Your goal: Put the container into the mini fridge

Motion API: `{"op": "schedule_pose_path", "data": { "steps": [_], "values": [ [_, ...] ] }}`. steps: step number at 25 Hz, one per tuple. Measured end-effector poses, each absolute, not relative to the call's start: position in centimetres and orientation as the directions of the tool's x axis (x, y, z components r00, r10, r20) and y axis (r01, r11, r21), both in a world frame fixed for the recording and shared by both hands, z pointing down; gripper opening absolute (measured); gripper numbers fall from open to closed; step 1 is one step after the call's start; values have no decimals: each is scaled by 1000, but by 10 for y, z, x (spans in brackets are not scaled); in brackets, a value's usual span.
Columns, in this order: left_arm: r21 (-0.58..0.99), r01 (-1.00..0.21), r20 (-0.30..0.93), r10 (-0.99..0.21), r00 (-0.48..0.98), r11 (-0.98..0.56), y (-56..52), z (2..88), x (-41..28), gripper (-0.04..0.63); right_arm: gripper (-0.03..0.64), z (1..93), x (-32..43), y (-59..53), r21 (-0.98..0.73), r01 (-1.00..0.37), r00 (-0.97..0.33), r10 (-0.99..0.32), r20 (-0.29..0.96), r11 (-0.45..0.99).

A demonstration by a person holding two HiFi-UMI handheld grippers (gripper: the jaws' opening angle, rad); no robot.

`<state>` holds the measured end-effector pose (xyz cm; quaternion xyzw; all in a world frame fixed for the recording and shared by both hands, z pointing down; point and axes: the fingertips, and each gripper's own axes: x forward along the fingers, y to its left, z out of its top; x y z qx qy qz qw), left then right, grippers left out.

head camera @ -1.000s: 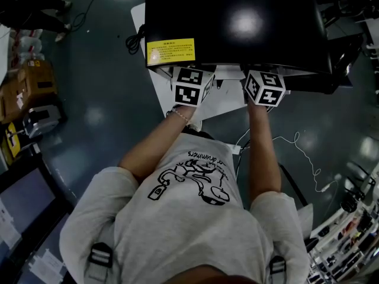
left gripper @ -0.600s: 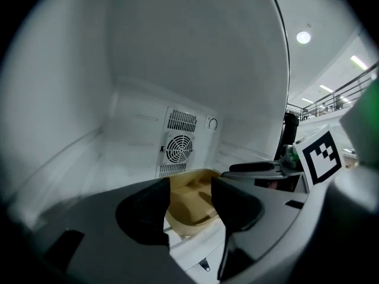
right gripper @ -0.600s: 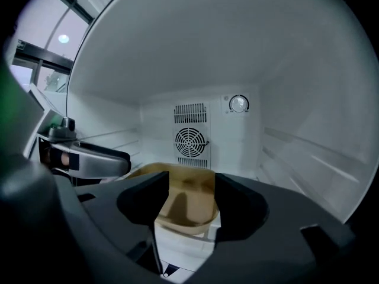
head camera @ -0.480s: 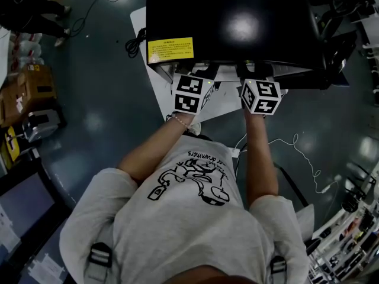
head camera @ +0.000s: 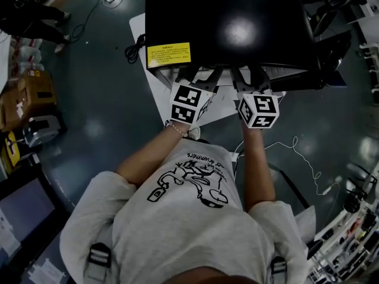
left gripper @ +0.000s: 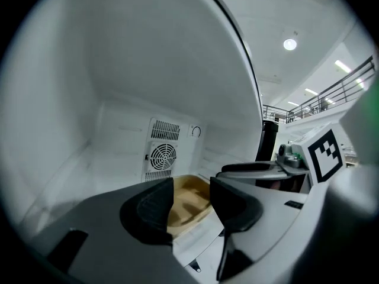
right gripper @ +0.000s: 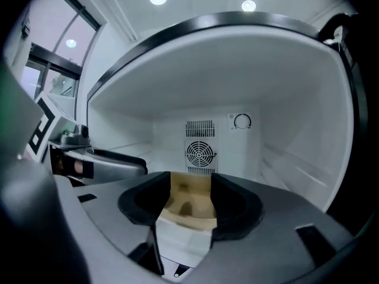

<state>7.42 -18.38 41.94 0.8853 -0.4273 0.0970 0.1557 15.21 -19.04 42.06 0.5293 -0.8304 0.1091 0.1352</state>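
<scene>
Jaws: left gripper [left gripper: 190, 210] stands wide but is closing a little, pads on nothing. Right gripper [right gripper: 190, 210] is also wide apart and empty. The tan moulded-pulp container [right gripper: 189, 199] sits just ahead of both jaw gaps, framed between the pads but touching neither. It rests low inside the white interior of the black mini fridge [head camera: 231, 22], with the round fan grille [right gripper: 200, 152] on the back wall well beyond it. My read: the placement looks done and the step is the pull-out. Back both grippers straight out along their own axes, level, no sideways drift, so a pad doesn't catch the container's rim and drag it forward. Keep the left jaws from closing further until they're past the rim. Keep both under the top lip of the opening.
</scene>
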Motion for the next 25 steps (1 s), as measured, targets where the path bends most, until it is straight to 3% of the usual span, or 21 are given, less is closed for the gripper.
{"op": "schedule_pose_path", "data": {
  "steps": [18,25],
  "values": [
    [144,-673,198,-645,738,-725,-145,382,77,57,79,392,135,-140,-60,-876,-472,-828,303,478],
    [132,-626,155,-608,779,-768,-130,358,73,21,51,362,124,-122,-61,-864,-497,-828,260,499]
  ]
}}
